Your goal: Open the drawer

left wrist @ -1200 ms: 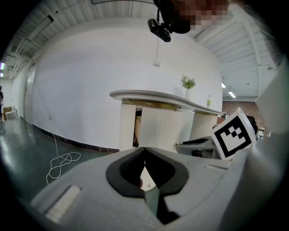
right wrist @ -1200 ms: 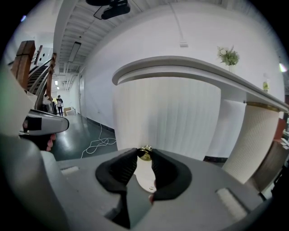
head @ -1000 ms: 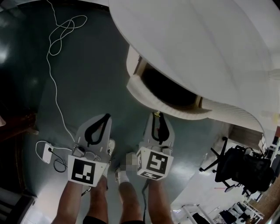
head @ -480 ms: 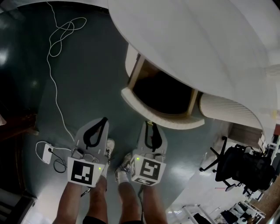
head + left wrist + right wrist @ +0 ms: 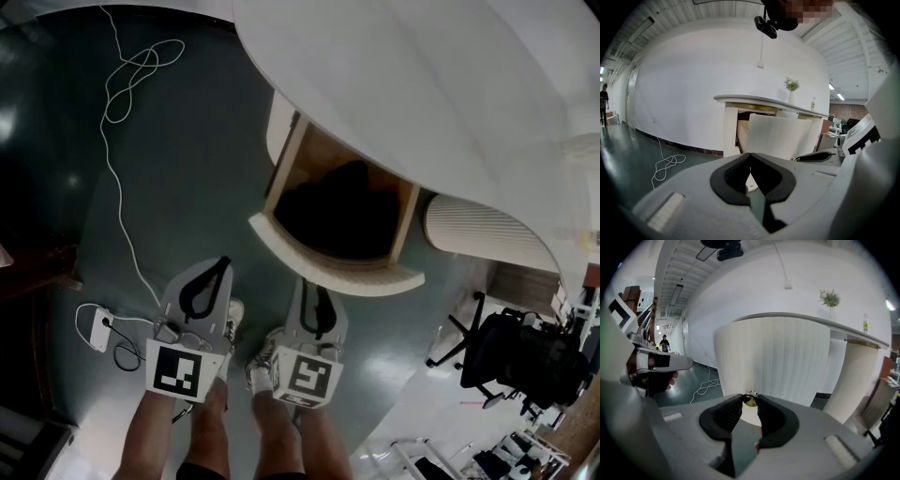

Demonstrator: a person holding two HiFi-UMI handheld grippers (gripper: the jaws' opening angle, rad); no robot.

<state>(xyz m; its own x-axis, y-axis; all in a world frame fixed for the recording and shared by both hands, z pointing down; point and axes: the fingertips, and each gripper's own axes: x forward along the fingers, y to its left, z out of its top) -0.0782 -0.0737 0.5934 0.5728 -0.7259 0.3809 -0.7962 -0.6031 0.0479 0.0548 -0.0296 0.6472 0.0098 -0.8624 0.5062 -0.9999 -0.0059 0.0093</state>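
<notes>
From the head view, the drawer [image 5: 328,269] stands out from under the white worktop [image 5: 422,84], right in front of the right tool [image 5: 315,287], with the left tool [image 5: 223,262] beside it. In the left gripper view, its jaws meet on nothing. In the right gripper view, the jaws clamp the drawer's brass knob [image 5: 750,399].

I see the curved white drawer [image 5: 330,272], ribbed on its front and with pale wooden sides, standing well out from under the rounded white counter [image 5: 422,94], dark inside, with a small brass knob [image 5: 750,398] on its front.
</notes>
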